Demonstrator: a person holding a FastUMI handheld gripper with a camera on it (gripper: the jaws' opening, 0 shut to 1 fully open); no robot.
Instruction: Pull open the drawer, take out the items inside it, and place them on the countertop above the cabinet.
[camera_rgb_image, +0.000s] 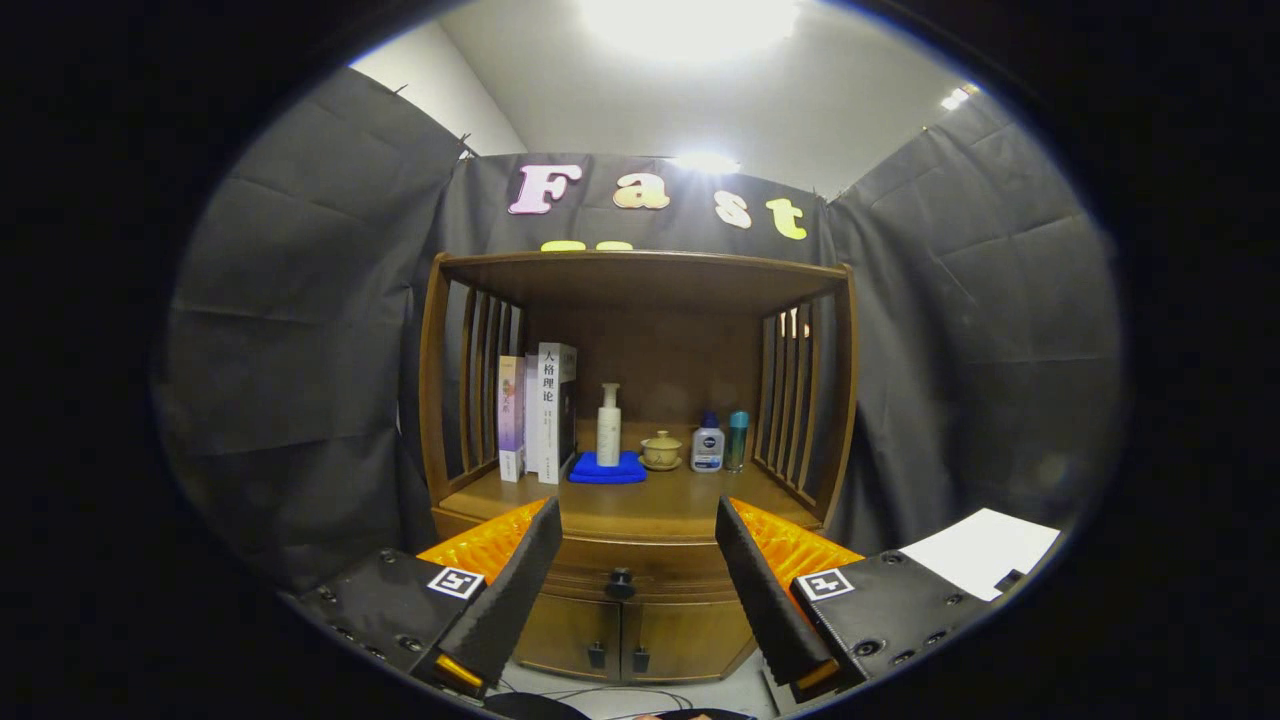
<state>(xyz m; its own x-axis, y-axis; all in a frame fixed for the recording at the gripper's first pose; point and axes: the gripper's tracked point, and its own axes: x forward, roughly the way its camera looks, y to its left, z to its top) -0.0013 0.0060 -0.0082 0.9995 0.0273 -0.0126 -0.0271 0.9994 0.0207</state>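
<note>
A wooden cabinet stands straight ahead. Its drawer (640, 572) is closed, with a small dark round knob (621, 580) on its front. The countertop (640, 505) above the drawer lies under a shelf roof. My gripper (636, 520) is open, its two black fingers spread wide apart with nothing between them. The knob shows in the gap between the fingers, well beyond them. The drawer's contents are hidden.
On the countertop stand several books (538, 412) at the left, a white pump bottle (609, 425) on a blue cloth (607, 468), a lidded cup (661, 450), and two small bottles (720, 442). Two lower doors (625, 640) sit under the drawer. A white sheet (985, 550) lies to the right.
</note>
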